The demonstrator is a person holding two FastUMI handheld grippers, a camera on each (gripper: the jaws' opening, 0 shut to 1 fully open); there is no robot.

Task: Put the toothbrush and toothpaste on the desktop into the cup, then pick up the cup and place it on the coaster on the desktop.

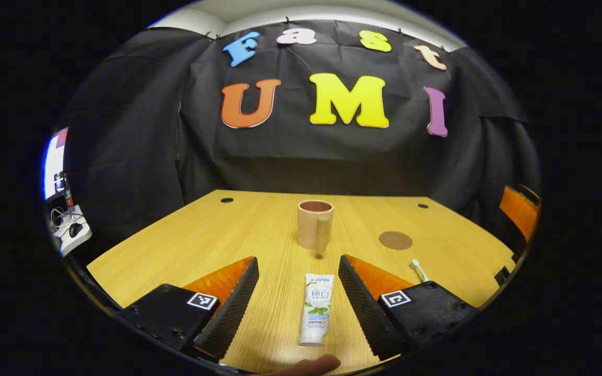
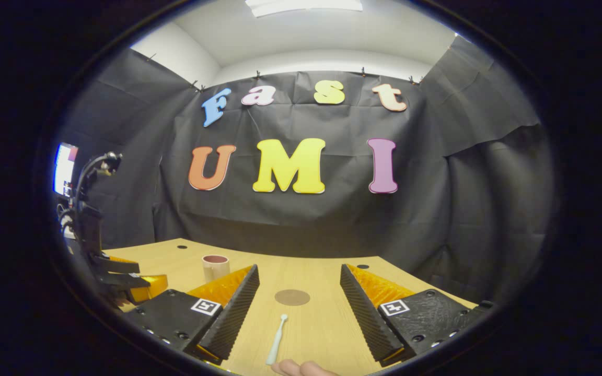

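The left claw (image 1: 298, 292) stands released, its two ribbed, wedge-shaped fingers spread wide apart on either side of the toothpaste (image 1: 316, 316) without touching it. The toothpaste is a soft white tube with a green leaf print, lying flat on the tabletop (image 1: 201, 240) with its cap end nearest the camera. A fingertip (image 1: 306, 365) shows at the very bottom edge. The tabletop is pale wood laminate with fine straight grain and small dark round holes near its far edge. Just right of that claw's right finger the bristled head of the toothbrush (image 1: 419, 270) peeks out. Farther on stands the cup (image 1: 315, 224), a smooth tan cylinder with a darker inside, upright and well apart from the tube. To its right lies the coaster (image 1: 395, 240), a thin brown disc, flat on the wood.

The right claw (image 2: 299, 303) is likewise released, fingers splayed. Between them, low on the tabletop, lies the slim pale toothbrush (image 2: 276, 339), head pointing away, with the coaster (image 2: 292, 297) beyond it and the cup (image 2: 216, 267) farther left
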